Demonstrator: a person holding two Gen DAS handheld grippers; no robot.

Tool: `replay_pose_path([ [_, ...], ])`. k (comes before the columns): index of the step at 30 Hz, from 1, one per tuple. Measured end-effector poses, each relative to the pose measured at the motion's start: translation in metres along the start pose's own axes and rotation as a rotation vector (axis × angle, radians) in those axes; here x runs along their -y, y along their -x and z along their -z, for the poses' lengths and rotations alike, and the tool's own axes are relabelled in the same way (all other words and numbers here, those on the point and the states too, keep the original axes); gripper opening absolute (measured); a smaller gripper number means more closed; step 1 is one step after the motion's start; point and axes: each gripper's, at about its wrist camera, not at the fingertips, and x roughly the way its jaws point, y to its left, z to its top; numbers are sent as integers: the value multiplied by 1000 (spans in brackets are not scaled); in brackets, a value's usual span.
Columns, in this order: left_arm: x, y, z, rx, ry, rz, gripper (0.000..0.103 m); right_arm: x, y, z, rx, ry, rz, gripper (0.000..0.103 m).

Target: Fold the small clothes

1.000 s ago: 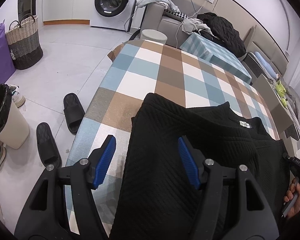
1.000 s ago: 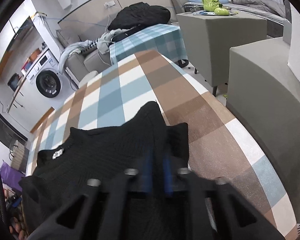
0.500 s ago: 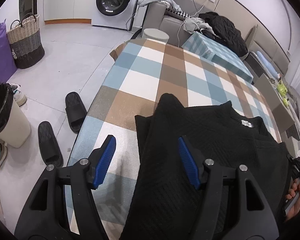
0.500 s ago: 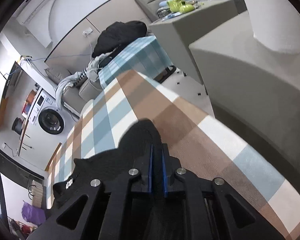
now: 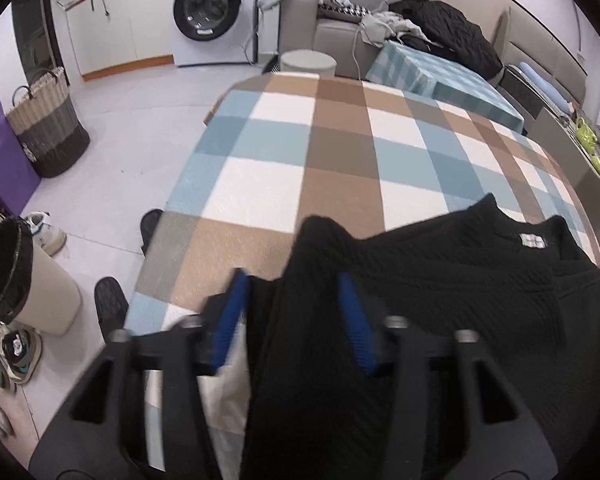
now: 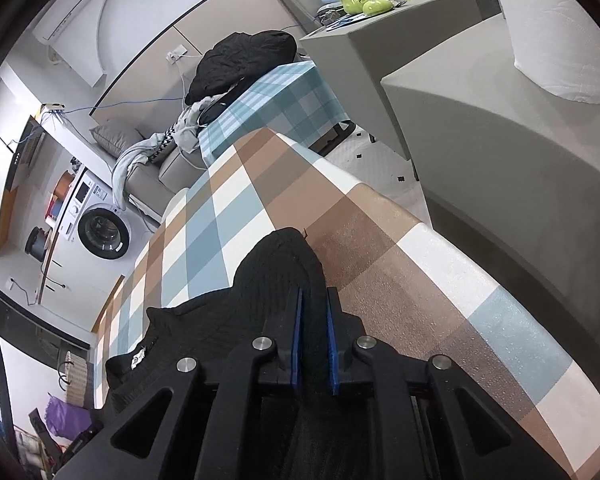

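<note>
1. A black knitted sweater is laid on the near part of a table covered by a checked cloth of blue, brown and white squares.
2. The left gripper is positioned over the sweater's left edge. Its jaws are spread, and a raised fold of black fabric is seen between the blue pads without being squeezed.
3. The right gripper is positioned at the sweater's right side. Its jaws are drawn nearly together, and a ridge of the sweater is pinched between the blue pads.
4. A white label is seen at the neckline, which is turned toward the far side of the table.
5. The far half of the checked cloth is left uncovered by the sweater.
6. A washing machine is located against the far wall, a woven basket stands on the floor to the left, and a bin is placed near the table's corner.
</note>
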Motion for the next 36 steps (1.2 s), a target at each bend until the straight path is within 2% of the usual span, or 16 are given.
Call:
replay_pose_path([
  [2, -5, 4, -1, 33, 15, 9, 15, -1, -2, -1, 1, -1, 6, 11],
  [3, -7, 7, -1, 41, 23, 17, 12, -1, -1, 0, 0, 3, 10, 11],
  [11, -25, 47, 2, 155, 101, 97, 8, -11, 7, 1, 33, 39, -3, 8],
  [15, -32, 59, 3, 175, 133, 138, 7, -14, 15, 2, 66, 51, -19, 6],
  [16, -33, 62, 2, 178, 140, 148, 7, -14, 17, 1, 78, 47, -37, 5],
  [17, -36, 65, 1, 184, 149, 156, 1, -15, 23, 1, 107, 39, -65, 5],
  [20, -48, 80, -6, 248, 189, 114, 0, -23, 41, -4, 199, 26, -146, 5],
  [22, -59, 83, -11, 254, 225, 118, 0, -28, 48, -7, 237, 15, -182, 5],
  [24, -66, 81, -14, 236, 230, 112, 0, -35, 45, -11, 239, 28, -150, 5],
  [27, -66, 69, -9, 168, 203, 122, 0, -37, 23, -14, 138, 9, -91, 7],
  [28, -63, 65, -7, 149, 191, 121, 3, -37, 17, -15, 105, 11, -60, 7],
  [29, -59, 58, -6, 121, 167, 123, 16, -35, 11, -13, 79, 9, -37, 8],
  [30, -54, 53, -4, 98, 146, 127, 34, -34, 8, -11, 65, 7, -36, 13],
  [31, -48, 48, -2, 76, 124, 135, 41, -33, 4, -10, 36, 5, -34, 22],
  [32, -40, 43, -1, 67, 102, 136, 46, -31, 2, -10, 21, 6, -25, 25],
  [36, -12, 15, -2, 8, 11, 105, 47, -28, -3, -6, -13, 10, -18, 31],
])
